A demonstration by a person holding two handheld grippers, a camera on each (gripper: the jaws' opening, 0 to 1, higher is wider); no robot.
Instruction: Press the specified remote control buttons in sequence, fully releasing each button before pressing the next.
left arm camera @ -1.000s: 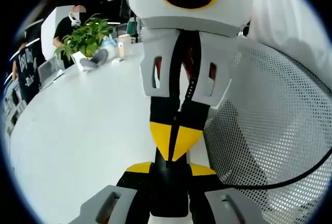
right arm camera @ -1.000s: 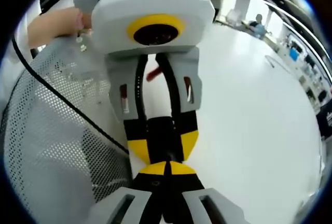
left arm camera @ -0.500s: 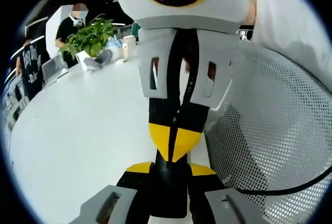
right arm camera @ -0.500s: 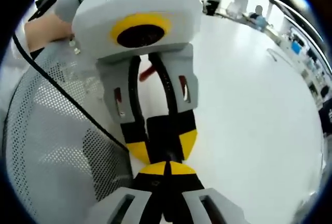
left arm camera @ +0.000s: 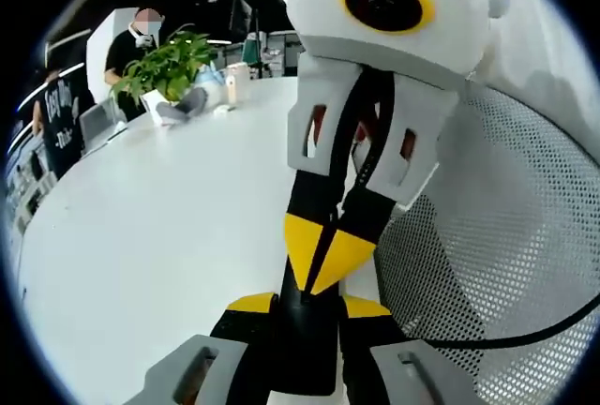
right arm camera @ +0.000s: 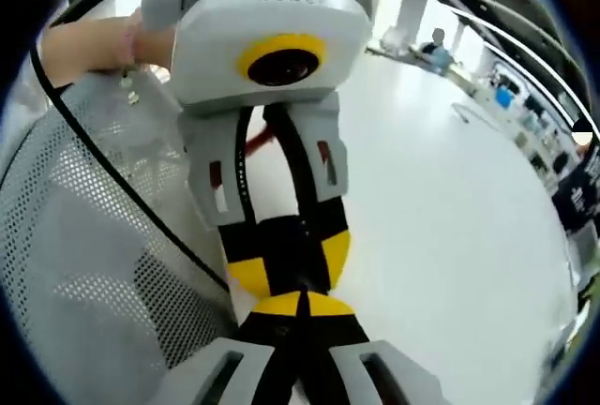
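left gripper (left arm camera: 305, 307): jaws clamped on slim black remote (left arm camera: 305, 349), over white table (left arm camera: 150, 236)
right gripper (right arm camera: 300, 302): jaws together, tips touching the remote's end (right arm camera: 291, 246)
progress: cannot tell; buttons hidden, no press confirmed

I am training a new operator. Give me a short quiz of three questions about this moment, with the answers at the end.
1. True or false: in the left gripper view, the jaws of the right tool stand wide open.
2. What is held between the jaws of the left tool?
A. a black remote control
B. a cup
C. a pen
3. In the left gripper view, which green thing stands at the far end of the white table?

Key
1. False: its yellow tips are closed together.
2. A.
3. A potted plant.
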